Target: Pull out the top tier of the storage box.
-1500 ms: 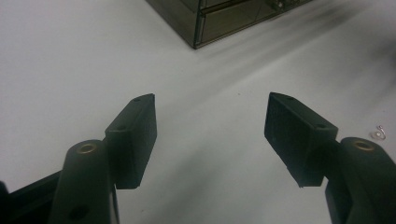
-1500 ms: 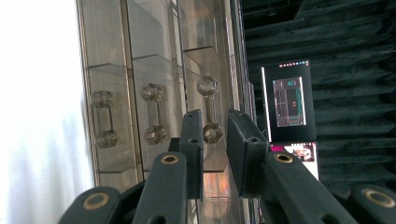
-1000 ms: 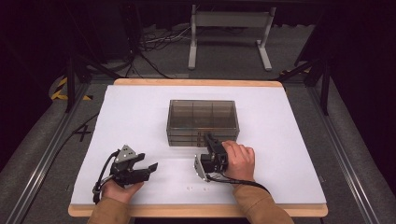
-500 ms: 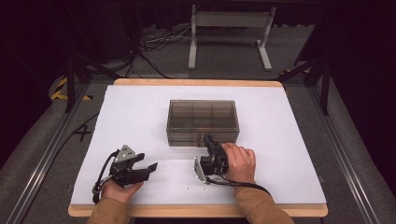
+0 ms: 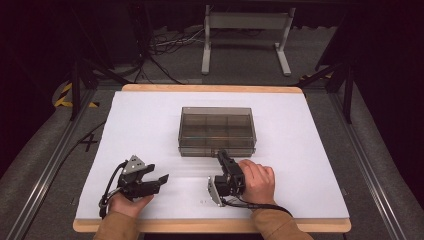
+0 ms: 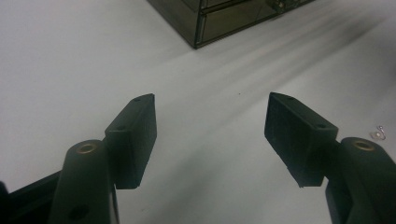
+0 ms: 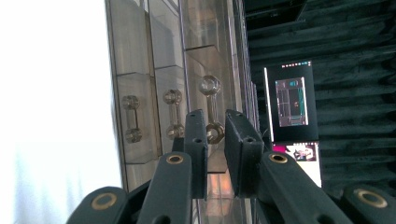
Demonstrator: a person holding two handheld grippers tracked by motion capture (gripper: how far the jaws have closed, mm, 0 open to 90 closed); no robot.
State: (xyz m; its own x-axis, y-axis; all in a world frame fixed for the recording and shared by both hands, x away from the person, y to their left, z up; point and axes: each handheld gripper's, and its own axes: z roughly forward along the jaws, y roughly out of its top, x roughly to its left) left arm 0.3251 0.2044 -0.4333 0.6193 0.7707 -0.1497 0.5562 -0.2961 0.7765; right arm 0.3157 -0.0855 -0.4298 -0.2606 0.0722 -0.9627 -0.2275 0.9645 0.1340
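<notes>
White sheeting covers the wood-edged counter (image 5: 150, 120); the smoky drawer box (image 5: 217, 131) sits mid-counter. Right hand-held gripper (image 5: 223, 159) nearly closed around a drawer handle (image 7: 212, 109); left hand-held gripper (image 5: 159, 179) gapes empty.

A smoky, see-through plastic drawer box (image 5: 217, 131) sits flat near the centre of the white surface (image 5: 310, 150), long side across. Its front, facing six o'clock, carries small clear drawer handles (image 7: 211, 109), one between nearly closed tongs (image 7: 215, 135).

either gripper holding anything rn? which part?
Right gripper is closing around a drawer handle of the box; a firm grip cannot be told. Left gripper is open, holding nothing.
</notes>
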